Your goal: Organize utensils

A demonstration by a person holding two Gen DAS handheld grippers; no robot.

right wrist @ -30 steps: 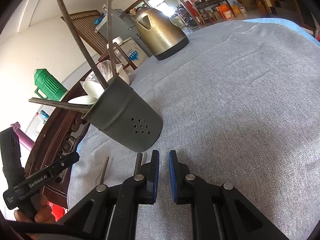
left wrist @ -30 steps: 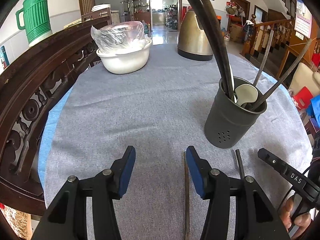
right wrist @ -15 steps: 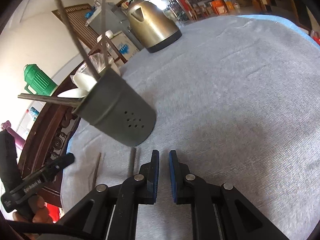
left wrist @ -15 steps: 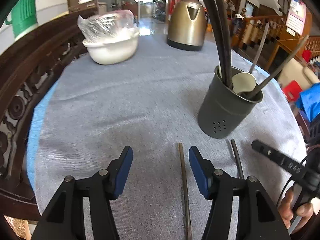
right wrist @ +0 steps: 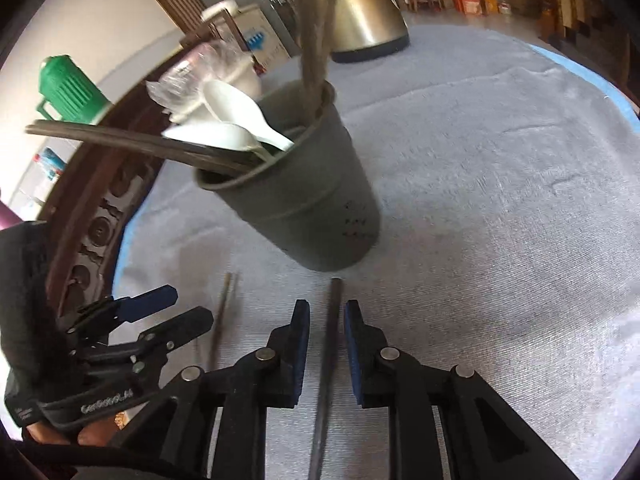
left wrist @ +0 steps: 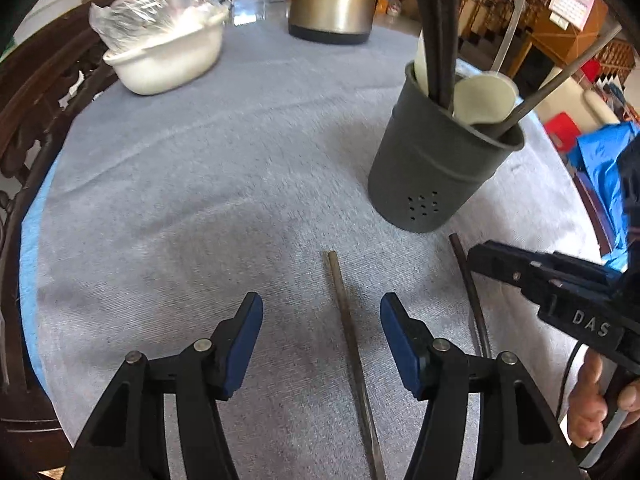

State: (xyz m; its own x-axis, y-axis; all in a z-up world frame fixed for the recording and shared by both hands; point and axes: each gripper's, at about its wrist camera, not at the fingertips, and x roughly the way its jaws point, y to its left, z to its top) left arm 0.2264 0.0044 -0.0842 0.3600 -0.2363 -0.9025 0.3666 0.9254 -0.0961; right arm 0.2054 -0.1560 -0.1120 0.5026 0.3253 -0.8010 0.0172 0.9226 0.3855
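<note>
1. The left tool [left wrist: 321,340] is widening and lowering over a chopstick [left wrist: 348,344] lying on the counter [left wrist: 200,200], pads clear.
2. The right tool [right wrist: 326,344], shut a moment ago, is opening around the second chopstick [right wrist: 330,328] beside the holder [right wrist: 304,208]; both pickups are starting.

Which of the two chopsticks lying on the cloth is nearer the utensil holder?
The darker chopstick, on the right tool side; its tip almost reaches the holder. The paler one stops shorter.

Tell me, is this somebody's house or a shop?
Most likely a home's dining area: a table under a grey cloth holds a gold kettle, a covered white bowl and a grey utensil cup. A wooden staircase rises behind.
</note>
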